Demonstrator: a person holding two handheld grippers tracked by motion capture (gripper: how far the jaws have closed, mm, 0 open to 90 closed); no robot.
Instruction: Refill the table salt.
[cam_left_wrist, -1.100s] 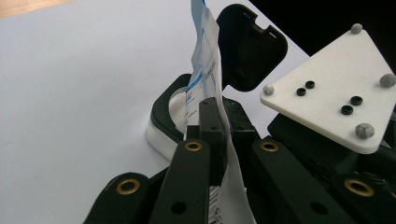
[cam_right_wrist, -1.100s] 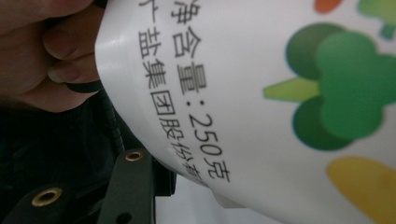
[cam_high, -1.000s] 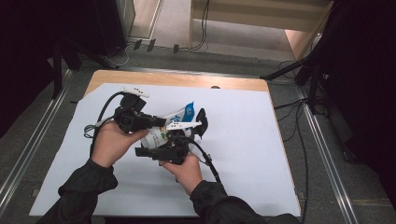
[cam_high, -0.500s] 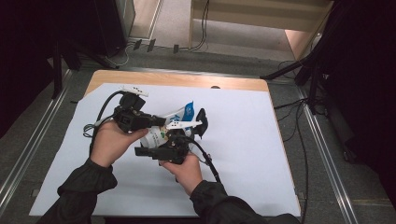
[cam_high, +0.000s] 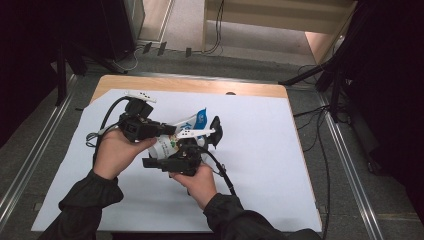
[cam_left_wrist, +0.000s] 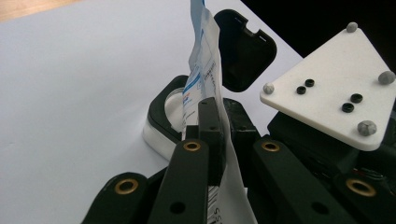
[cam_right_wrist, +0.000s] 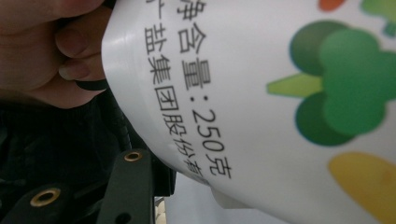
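White pouch (cam_high: 172, 142) between both tongs, clamped.

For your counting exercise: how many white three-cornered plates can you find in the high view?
2. One plate sits atop the left gripper, toward the table's far left. The other plate tops the right gripper, mid-table beside the bag.

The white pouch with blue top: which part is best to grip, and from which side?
Grip the white pouch at its flat upper edge, coming from the side so the jaws close across its thin faces. That edge is thin like a sheet; the printed belly is rounded.
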